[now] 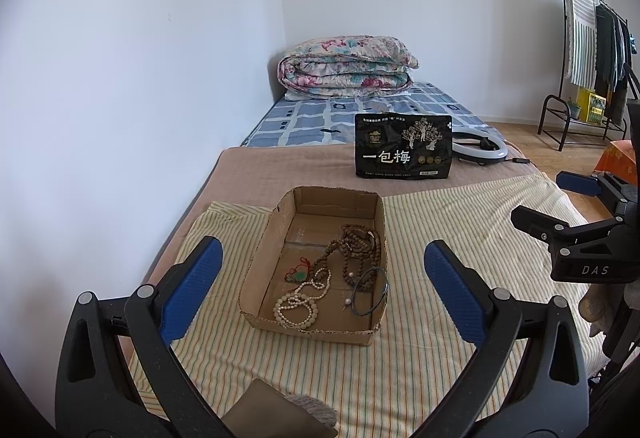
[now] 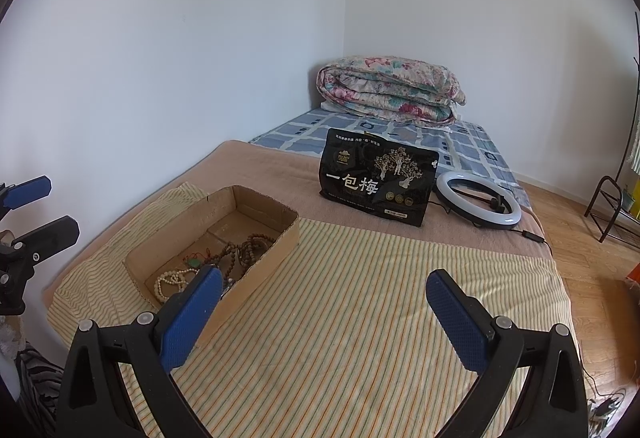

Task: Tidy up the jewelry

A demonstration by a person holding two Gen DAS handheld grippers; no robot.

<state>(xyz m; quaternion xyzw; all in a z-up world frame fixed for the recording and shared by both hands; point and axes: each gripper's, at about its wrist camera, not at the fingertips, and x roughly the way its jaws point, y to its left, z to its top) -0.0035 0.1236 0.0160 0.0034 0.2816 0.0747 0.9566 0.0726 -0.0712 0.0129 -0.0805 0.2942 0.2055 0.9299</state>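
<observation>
White walls surround a bed (image 1: 248, 173) covered with a striped cloth (image 1: 440, 238). Above the cloth, the left hand-held gripper (image 1: 324, 270) is spread wide and holds nothing; the right hand-held gripper (image 2: 324, 298) is also wide and empty. Between the left fingers lies a cardboard box (image 1: 260, 270) with brown beads (image 1: 352, 250), white beads (image 1: 300, 302) and a dark bangle (image 1: 372, 290) inside. Farther back stands a black snack bag (image 1: 403, 146), beside a ring light (image 1: 484, 149).

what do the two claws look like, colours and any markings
Both match: the left claw and right claw have black plastic linkage arms with silver rivets and blue textured pads on the fingers. The right claw's body carries white "DAS" lettering.
</observation>
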